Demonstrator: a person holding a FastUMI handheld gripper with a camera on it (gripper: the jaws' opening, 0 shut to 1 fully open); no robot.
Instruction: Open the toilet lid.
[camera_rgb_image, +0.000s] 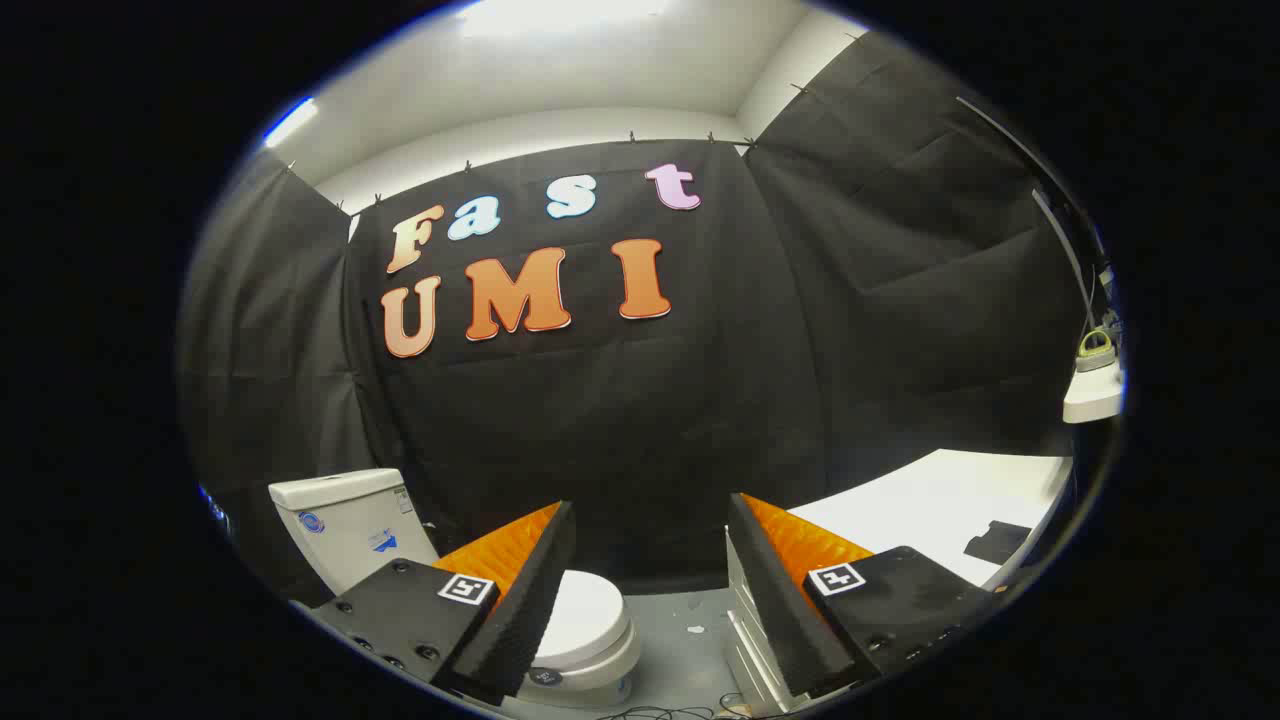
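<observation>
1. The task has not really started. The toilet lid (585, 610) is down flat on the bowl, so all of the lifting is left to do.
2. The gripper (650, 545) is up in the air, and its two fingers are spread wide apart. They hold nothing and touch nothing.
3. The white toilet (575, 640) sits on the grey floor (690, 650), low down and beyond the fingers. Part of it hides behind the left finger (520, 590), so the lid sits more to that side than in the gap.
4. The toilet tank (350, 525) stands behind the bowl, against the black cloth wall. Its top is on.
5. The bowl is covered, so nobody can tell what is inside it.
6. A white table (940, 510) is off beyond the right finger (775, 590), with a small dark flat thing (997, 541) on it.
7. Next, the gripper most likely needs to go down and over toward the front edge of the lid to get under it.
</observation>
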